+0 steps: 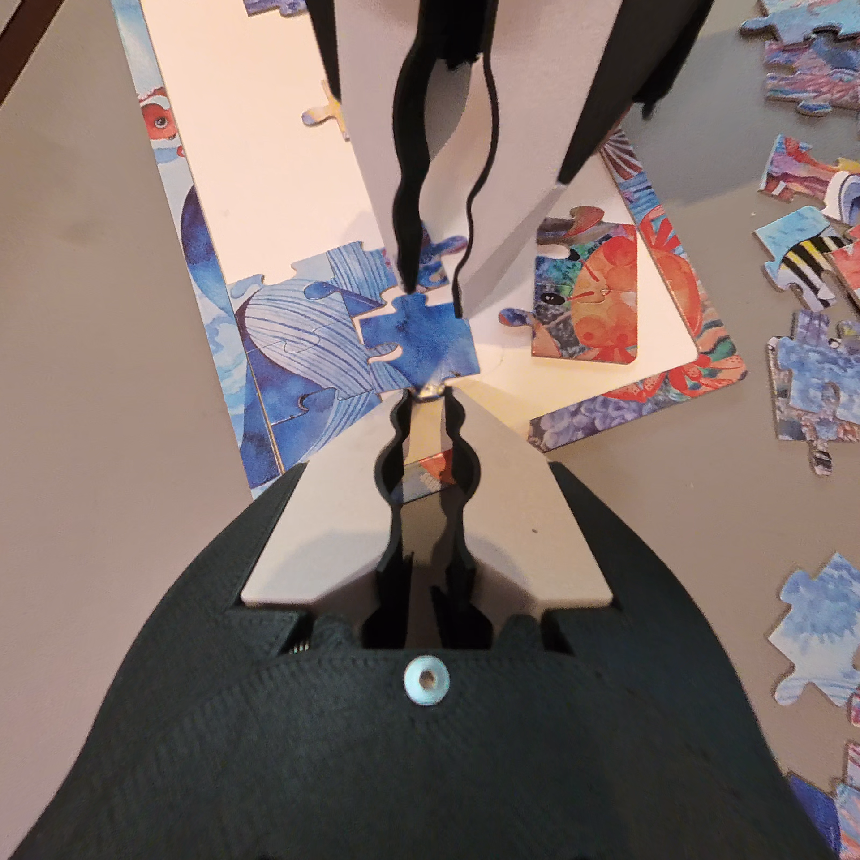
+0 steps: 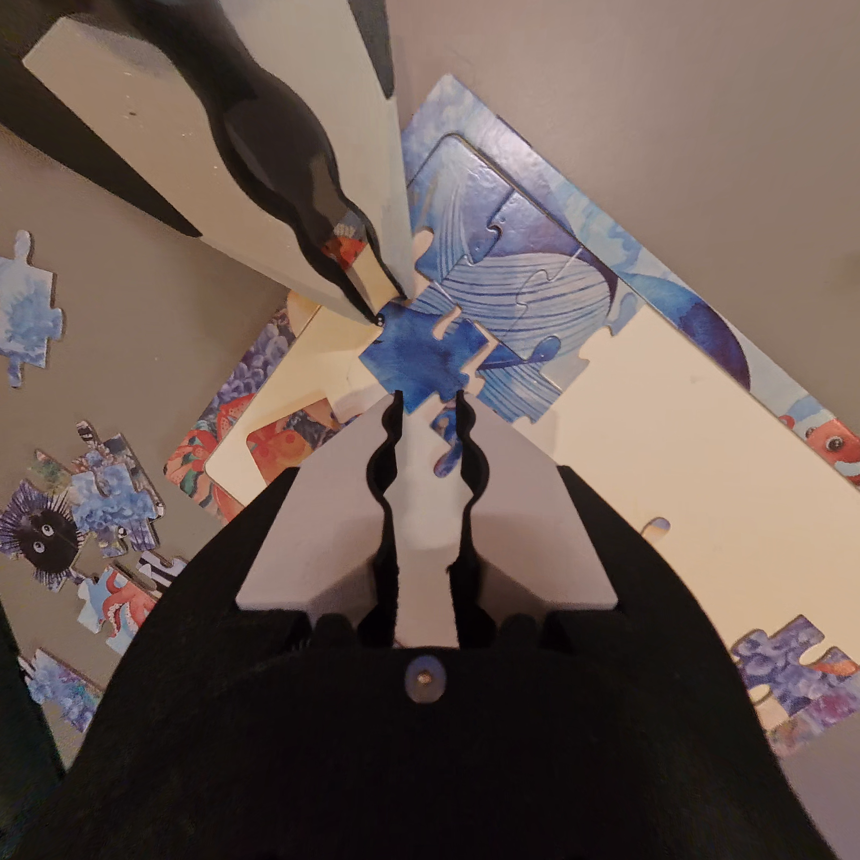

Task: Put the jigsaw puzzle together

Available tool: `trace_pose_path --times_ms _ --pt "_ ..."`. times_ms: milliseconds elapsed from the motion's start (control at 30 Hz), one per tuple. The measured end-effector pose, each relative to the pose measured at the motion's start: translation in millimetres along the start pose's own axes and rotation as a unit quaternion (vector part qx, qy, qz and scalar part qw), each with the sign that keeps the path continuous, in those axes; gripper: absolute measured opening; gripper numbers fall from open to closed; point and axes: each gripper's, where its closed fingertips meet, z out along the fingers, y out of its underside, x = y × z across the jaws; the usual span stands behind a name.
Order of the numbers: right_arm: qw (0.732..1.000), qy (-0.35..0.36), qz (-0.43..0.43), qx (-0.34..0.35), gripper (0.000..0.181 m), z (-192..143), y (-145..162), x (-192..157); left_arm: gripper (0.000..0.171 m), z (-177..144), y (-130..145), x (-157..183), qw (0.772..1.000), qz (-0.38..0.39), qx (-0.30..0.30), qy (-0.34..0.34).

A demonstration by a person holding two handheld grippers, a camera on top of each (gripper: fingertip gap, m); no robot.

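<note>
Two grippers meet over one blue piece point(image 1: 421, 339) lying in the tray point(image 1: 279, 186), up against the whale cluster point(image 1: 302, 335) already assembled in the tray's corner. The left gripper point(image 1: 427, 393) has its tips at the piece's near edge, jaws nearly together with a narrow gap; whether they pinch the edge or only press on it cannot be told. The right gripper point(image 2: 427, 395) comes from the opposite side, its jaws a little apart and its tips at the piece's far edge and knob; here too a grasp cannot be confirmed, though it looks more like pushing than holding. The opposed placement makes sense as a way to pin the piece flat and steer it sideways: the piece sits slightly askew, with its socket only partly around the whale's knob and a sliver of bare tray showing at the seam. Judging by that gap, the piece is not yet seated, and a small turn and a push toward the whale seem needed. A crab cluster point(image 1: 591, 298) fills the tray's other corner, and loose pieces point(image 1: 819, 386) wait on the table point(image 1: 93, 419) beside the tray, so most of the puzzle remains undone.
</note>
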Motion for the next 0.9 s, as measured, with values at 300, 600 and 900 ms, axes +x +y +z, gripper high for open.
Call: trace_pose_path --times_ms 300,600,900 --pt "0.998 0.012 0.038 0.053 0.010 1 -3 8 0.014 1 -1 0 1.000 0.006 0.005 -0.010" --pt "0.992 -0.013 0.079 0.096 0.015 -1 -7 7 0.012 2 -2 0 1.000 0.004 0.010 -0.009" --pt "0.986 -0.038 0.101 0.130 0.010 -12 -9 7 0.011 3 -4 0 1.000 -0.004 0.019 -0.004"
